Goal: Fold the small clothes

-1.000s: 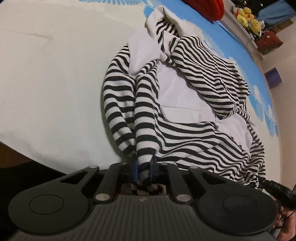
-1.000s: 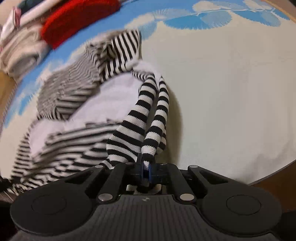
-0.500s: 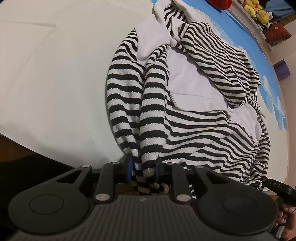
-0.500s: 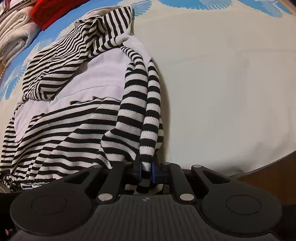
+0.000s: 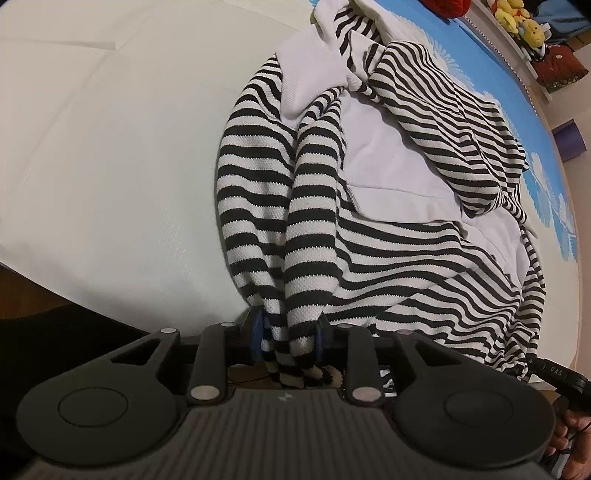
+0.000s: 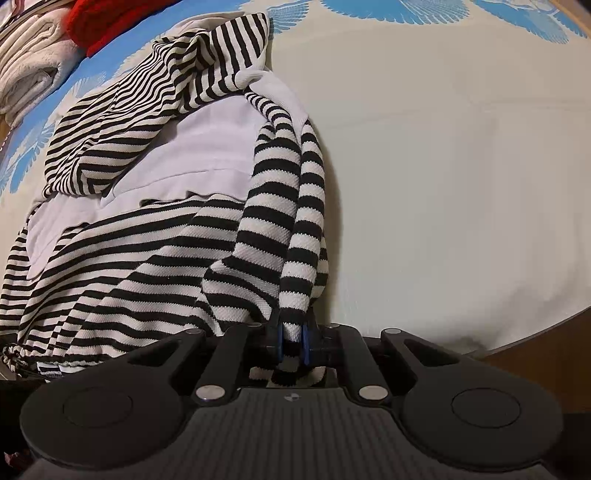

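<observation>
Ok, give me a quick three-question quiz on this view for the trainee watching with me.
1. True or false: the striped top rests on the bed sheet.
2. What sits between the pads of the right tool? A: a drawstring. B: a striped sleeve. C: nothing.
3. Fill in: the bundle beside the white towels is coloured ___.
Key: 1 true; 2 B; 3 red.
</observation>
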The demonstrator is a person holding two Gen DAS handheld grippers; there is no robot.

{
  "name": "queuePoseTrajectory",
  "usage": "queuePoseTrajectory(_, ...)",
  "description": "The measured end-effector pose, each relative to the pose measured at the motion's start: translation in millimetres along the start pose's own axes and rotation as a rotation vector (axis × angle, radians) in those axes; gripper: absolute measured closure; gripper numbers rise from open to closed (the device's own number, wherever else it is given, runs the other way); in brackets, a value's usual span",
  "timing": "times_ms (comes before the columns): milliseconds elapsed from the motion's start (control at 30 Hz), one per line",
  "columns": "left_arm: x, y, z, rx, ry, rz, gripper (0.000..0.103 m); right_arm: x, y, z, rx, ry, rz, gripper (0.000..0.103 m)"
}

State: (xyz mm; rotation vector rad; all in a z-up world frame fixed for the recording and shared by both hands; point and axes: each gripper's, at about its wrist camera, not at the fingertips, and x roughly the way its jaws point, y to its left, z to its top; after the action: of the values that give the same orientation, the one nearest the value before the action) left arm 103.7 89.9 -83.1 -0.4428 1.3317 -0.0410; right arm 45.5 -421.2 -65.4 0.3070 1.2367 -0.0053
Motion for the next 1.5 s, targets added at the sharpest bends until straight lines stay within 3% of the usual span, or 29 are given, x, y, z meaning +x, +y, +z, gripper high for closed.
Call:
queuePoseTrajectory(100,0,-2,-1,0.015,-0.007,0.004,0.074,0,0,0,0.000,-0.001,0.000,0.093)
queuePoseTrajectory(200,-2,-5,-2,0.042,-0.017,-0.004,0.087,0,0,0,0.001,-0.001,0.000,0.095)
queuePoseTrajectory(300,-4,-9,-3,0.069,-0.030,-0.003,0.091,-2,1,-1,-0.001,-0.011,0.004,0.096)
queuePoseTrajectory(867,-21,-11,-7,0.095,-0.100,-0.039,0.094,-24,0,1,0.010,-0.123,0.071,0.098)
queuePoseTrajectory(1267,-100,-34,-14,0.173,-0.244,-0.155,0.095,-118,-3,17,0.049,-0.394,0.268,0.099)
queuePoseTrajectory(1500,-162,-29,-39,0.163,-0.290,-0.244,0.095,-175,-16,-2,0.100,-0.471,0.340,0.099)
